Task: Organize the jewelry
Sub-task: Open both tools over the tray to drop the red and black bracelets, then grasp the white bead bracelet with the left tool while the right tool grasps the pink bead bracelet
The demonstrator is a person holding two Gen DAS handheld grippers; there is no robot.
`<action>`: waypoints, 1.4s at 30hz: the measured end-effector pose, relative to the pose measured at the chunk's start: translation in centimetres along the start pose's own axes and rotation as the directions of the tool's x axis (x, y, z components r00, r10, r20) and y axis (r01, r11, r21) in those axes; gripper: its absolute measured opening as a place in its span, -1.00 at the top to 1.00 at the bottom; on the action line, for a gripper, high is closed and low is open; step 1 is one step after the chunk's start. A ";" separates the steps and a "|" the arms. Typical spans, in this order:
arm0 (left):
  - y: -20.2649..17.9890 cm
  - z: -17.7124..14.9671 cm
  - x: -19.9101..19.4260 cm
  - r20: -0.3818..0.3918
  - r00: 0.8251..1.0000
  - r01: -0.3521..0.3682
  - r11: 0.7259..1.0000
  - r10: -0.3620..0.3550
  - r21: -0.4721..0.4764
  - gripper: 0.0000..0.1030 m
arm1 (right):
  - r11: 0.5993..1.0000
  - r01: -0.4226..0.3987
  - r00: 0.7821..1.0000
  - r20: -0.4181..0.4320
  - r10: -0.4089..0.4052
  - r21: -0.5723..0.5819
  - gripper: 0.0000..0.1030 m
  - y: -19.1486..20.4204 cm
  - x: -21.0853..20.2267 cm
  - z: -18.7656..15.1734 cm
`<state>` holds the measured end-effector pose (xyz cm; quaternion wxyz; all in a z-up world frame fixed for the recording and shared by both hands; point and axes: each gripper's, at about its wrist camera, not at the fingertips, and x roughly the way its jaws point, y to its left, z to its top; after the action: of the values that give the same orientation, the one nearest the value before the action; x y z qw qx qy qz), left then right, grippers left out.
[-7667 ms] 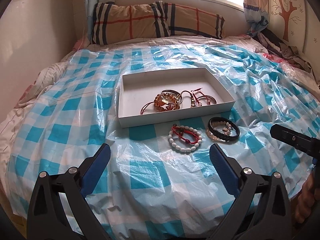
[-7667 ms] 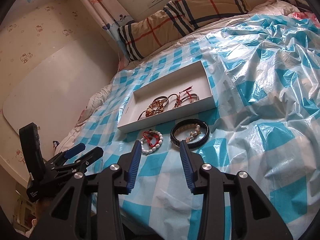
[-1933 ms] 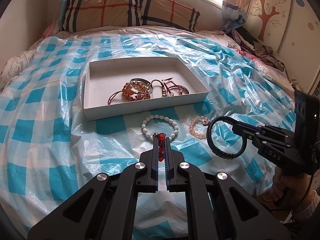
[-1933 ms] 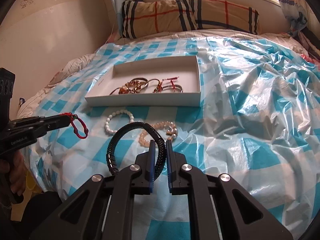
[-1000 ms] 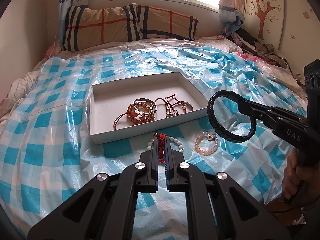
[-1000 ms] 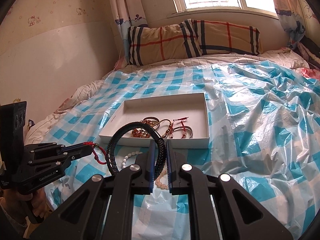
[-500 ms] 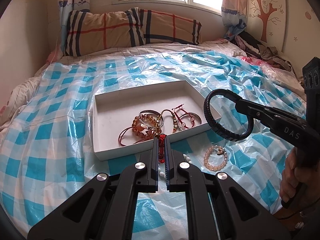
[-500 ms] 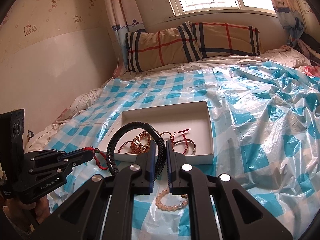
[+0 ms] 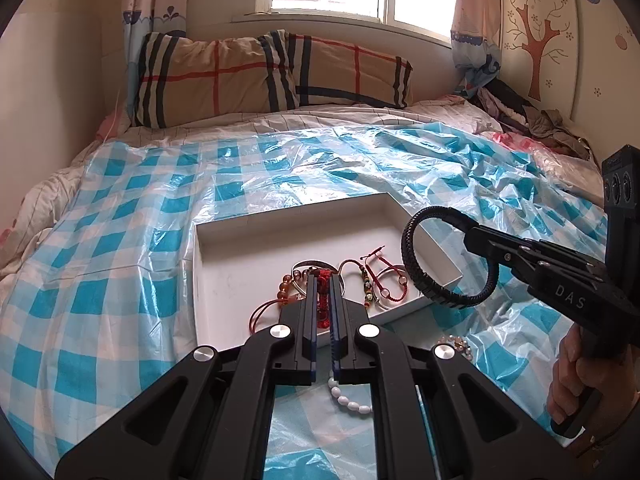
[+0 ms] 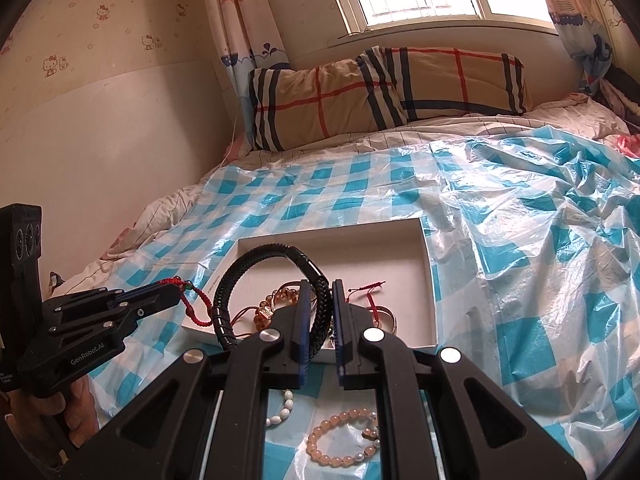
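Red cord bracelet pinched in left gripper; black braided bracelet clamped in right gripper. Both hang over white tray just ahead, presumably for dropping in.

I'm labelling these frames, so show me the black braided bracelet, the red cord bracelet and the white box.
black braided bracelet (image 9: 409, 258): left wrist view, left side of its loop.
red cord bracelet (image 10: 195, 305): right wrist view, hanging cord loop.
white box (image 9: 195, 280): left wrist view, left wall rim.
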<state>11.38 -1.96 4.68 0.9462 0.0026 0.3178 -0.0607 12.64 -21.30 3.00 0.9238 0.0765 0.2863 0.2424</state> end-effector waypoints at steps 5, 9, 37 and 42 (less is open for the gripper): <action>-0.1 1.0 1.3 0.014 1.000 0.005 1.000 -0.005 0.006 0.91 | 1.000 -0.007 1.000 0.002 0.007 -0.003 0.78 0.0 1.7 0.6; -0.1 1.6 2.3 0.021 1.000 0.010 1.000 -0.010 0.005 0.91 | 1.000 -0.014 1.000 0.003 0.014 -0.006 0.78 0.1 2.8 0.9; -0.6 -6.6 6.0 -0.248 0.967 0.057 0.998 -0.057 -0.005 0.23 | 0.997 0.081 0.953 -0.292 -0.080 -0.007 0.07 -3.7 2.8 -6.7; -1.3 -7.2 7.9 -0.319 0.945 0.080 0.997 -0.071 0.014 0.04 | 0.993 0.072 0.929 -0.355 -0.101 -0.095 0.07 -2.4 4.1 -7.7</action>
<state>13.14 -3.82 -5.72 0.8795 0.0128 0.4652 -0.0997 12.20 -21.33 -6.09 0.8681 -0.0191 0.4431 0.2229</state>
